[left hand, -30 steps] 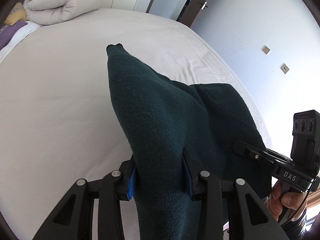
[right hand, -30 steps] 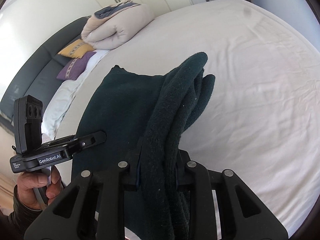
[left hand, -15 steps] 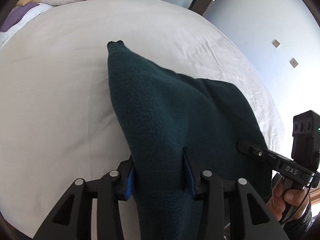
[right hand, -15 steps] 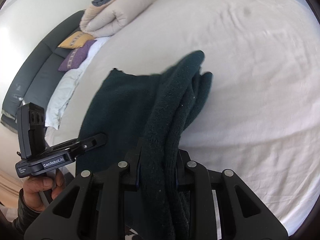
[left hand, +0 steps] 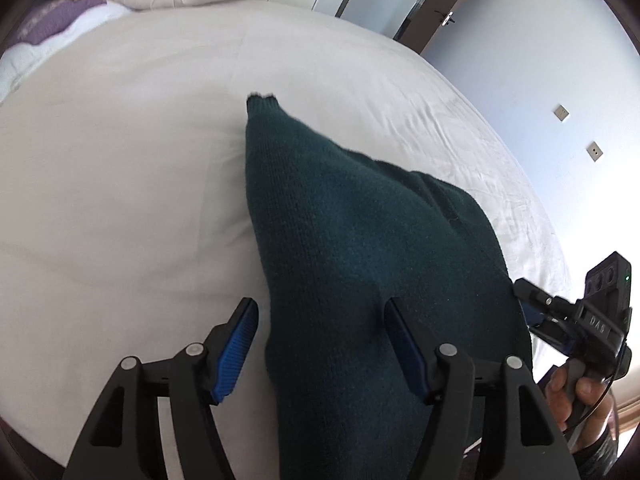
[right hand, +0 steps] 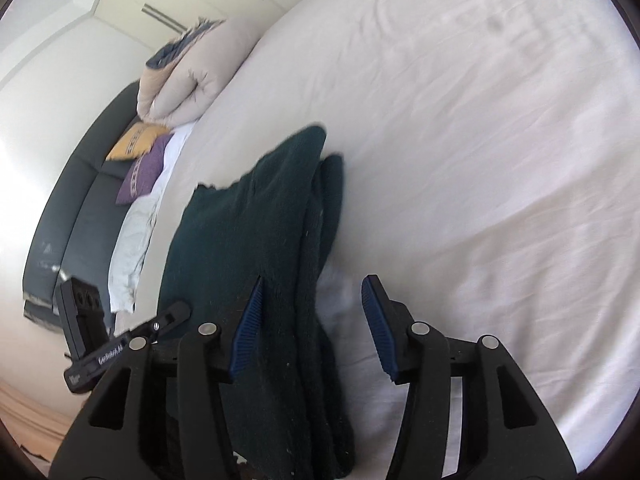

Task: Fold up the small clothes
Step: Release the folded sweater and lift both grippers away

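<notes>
Evidently soft and limp, the thick knit sweater (left hand: pixel 360 264) is draped on the bed (left hand: pixel 120 184). Both the left gripper (left hand: pixel 320 344) and right gripper (right hand: pixel 310 328) are spread wide, nothing clamped. A hold is best taken at an edge or corner, layers pinched together.

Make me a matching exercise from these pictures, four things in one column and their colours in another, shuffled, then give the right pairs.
Things:
1. sweater
2. bed sheet
3. gripper pads
4. front cushion by the headboard

Colours:
A. yellow
B. blue
C. dark green
D. white

Pairs: 1-C, 2-D, 3-B, 4-A
</notes>
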{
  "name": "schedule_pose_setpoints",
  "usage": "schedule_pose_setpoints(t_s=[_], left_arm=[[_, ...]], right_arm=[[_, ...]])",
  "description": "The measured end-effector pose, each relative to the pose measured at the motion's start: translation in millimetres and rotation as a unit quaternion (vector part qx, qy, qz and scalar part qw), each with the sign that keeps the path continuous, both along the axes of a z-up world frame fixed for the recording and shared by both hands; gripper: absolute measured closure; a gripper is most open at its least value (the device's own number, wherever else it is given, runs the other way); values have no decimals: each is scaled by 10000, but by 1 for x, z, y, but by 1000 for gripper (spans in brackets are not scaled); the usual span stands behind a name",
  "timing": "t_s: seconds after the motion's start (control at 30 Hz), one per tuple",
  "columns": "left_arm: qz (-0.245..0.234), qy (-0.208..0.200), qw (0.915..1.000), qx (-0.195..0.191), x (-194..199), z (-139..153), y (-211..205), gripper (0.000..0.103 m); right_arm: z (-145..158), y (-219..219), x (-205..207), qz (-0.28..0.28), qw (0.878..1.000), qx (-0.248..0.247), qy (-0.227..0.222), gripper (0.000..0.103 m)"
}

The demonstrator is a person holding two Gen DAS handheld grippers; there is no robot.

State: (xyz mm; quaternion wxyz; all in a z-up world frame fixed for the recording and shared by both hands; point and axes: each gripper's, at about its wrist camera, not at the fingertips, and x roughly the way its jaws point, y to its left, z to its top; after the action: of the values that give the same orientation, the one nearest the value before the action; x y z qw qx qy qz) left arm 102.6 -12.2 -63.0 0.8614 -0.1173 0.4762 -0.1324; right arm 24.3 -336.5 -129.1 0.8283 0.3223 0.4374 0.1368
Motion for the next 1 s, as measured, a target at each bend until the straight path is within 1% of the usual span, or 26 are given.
schedule_pose_setpoints(t_s=[0.07,0.1,0.13,0.17,0.2,0.23,0.3,0.33,0.37,0.4,0.47,0.5,0.53,0.57,0.6,0.63,0.67,0.7,0.73,0.77,0.8,0.87,0.9,0.97,1.0], left_arm=[[50,-313,9993,206,-9,13,2,32],[70,-554,9977,391,-16,23,0,26],[93,-887,9938,662,-25,35,-5,20],[150,-1318,9862,993,-36,50,-10,16],[222,-1640,9787,1213,-45,61,-13,7],[338,-2012,9685,1428,-56,74,-15,0],[601,-2782,9440,1671,-79,100,-16,0],[717,-3118,9315,1729,-91,114,-17,0],[796,-3322,9231,1768,-100,123,-17,0],[901,-3564,9117,1835,-110,134,-17,0],[1130,-3854,8926,2049,-127,152,-16,0],[1205,-3947,8849,2159,-134,160,-18,0],[1218,-4009,8813,2186,-140,167,-18,0],[1195,-4043,8810,2148,-143,173,-19,0],[1186,-4043,8832,2057,-147,178,-19,0],[1173,-4013,8875,1938,-149,181,-19,0],[1226,-3932,8932,1803,-151,182,-16,0],[1298,-3827,8967,1809,-151,181,-15,0],[1338,-3686,9005,1882,-149,176,-14,0],[1355,-3520,9041,2009,-145,172,-15,0],[1367,-3402,9064,2098,-140,165,-12,0],[1348,-3094,9140,2253,-132,151,-11,0],[1331,-2936,9195,2248,-128,147,-11,0],[1223,-2686,9320,2105,-123,138,-13,0],[1179,-2595,9358,2074,-123,134,-18,0]], right_arm=[[12,-13,-6,-209,9996,-154,-80,54],[20,-14,-10,-329,9989,-289,-176,54],[31,-25,-14,-379,9982,-391,-249,54],[40,-26,-18,-430,9970,-535,-348,54],[53,-22,-24,-519,9940,-776,-563,54],[65,-32,-30,-565,9917,-906,-715,54],[92,-34,-39,-670,9853,-1170,-1045,51],[106,-32,-46,-756,9803,-1336,-1239,45],[125,-29,-51,-858,9742,-1487,-1463,37],[147,-25,-61,-1009,9643,-1666,-1792,34],[179,-24,-78,-1233,9469,-1888,-2291,17],[199,-19,-93,-1443,9294,-2064,-2699,12],[212,-17,-105,-1578,9169,-2155,-2967,0],[225,-15,-118,-1724,9026,-2215,-3263,0],[239,-12,-134,-1910,8823,-2241,-3673,0],[251,-9,-146,-2008,8664,-2269,-3968,0],[260,-7,-157,-2040,8548,-2314,-4173,0],[271,-3,-167,-2018,8434,-2404,-4361,0],[280,2,-175,-1957,8341,-2511,-4504,0],[287,5,-179,-1906,8302,-2588,-4555,0],[292,9,-183,-1855,8279,-2652,-4581,0],[296,14,-186,-1750,8317,-2672,-4542,0],[296,18,-187,-1682,8382,-2649,-4460,0],[291,23,-178,-1409,8621,-2630,-4095,0],[286,25,-172,-1265,8748,-2633,-3866,0]])
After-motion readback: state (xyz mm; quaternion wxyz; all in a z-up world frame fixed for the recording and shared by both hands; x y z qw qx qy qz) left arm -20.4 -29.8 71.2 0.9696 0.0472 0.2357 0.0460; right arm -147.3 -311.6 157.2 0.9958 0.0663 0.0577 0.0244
